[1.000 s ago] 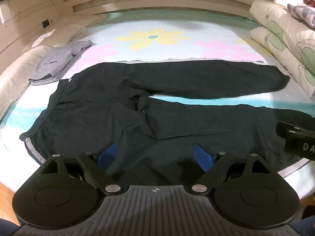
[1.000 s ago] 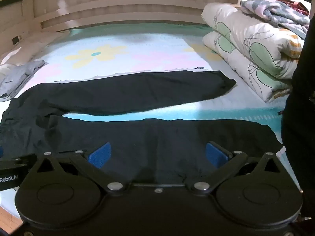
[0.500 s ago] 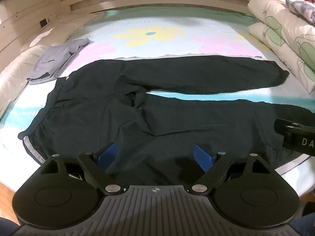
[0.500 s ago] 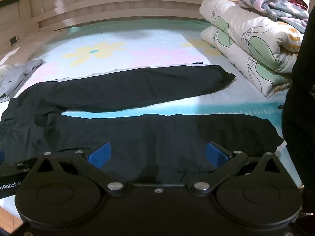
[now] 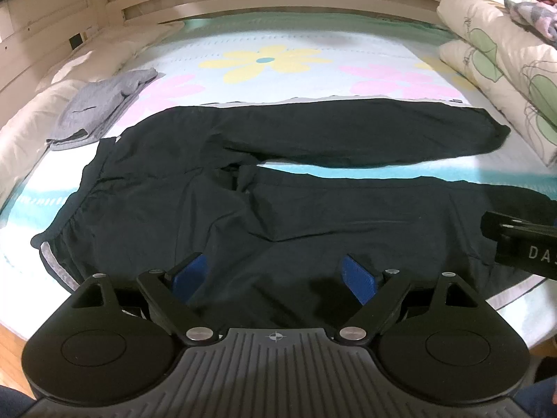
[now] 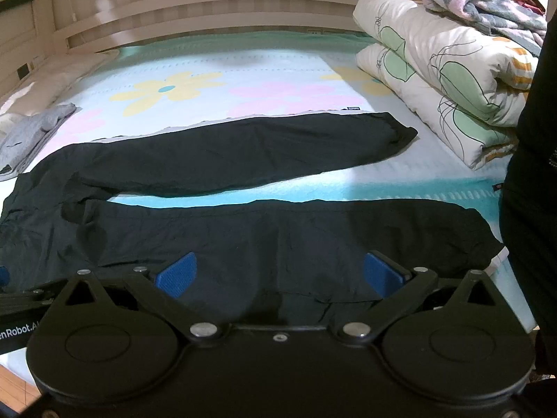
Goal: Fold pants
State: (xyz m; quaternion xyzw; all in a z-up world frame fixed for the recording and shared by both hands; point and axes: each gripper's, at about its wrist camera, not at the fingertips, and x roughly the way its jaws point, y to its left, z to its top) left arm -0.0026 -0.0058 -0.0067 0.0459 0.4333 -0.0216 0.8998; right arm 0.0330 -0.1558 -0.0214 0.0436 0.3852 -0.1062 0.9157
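Black pants (image 5: 278, 188) lie spread flat on the flowered bed, waistband at the left, both legs running to the right with a gap between them. They also show in the right wrist view (image 6: 261, 216). My left gripper (image 5: 275, 275) is open and empty, hovering over the near hip area. My right gripper (image 6: 280, 273) is open and empty over the near leg. The right gripper's body (image 5: 522, 240) shows at the right edge of the left wrist view.
A folded grey garment (image 5: 101, 104) lies at the bed's left side by white pillows. Rolled floral quilts (image 6: 449, 80) are stacked at the right with a grey blanket (image 6: 487, 3) on top. A wooden headboard runs along the far edge. The person's dark clothing (image 6: 532, 174) fills the right edge.
Both grippers have drawn slightly back and up from the pants, so more of the bed shows. Both stay open. The pants have not moved.
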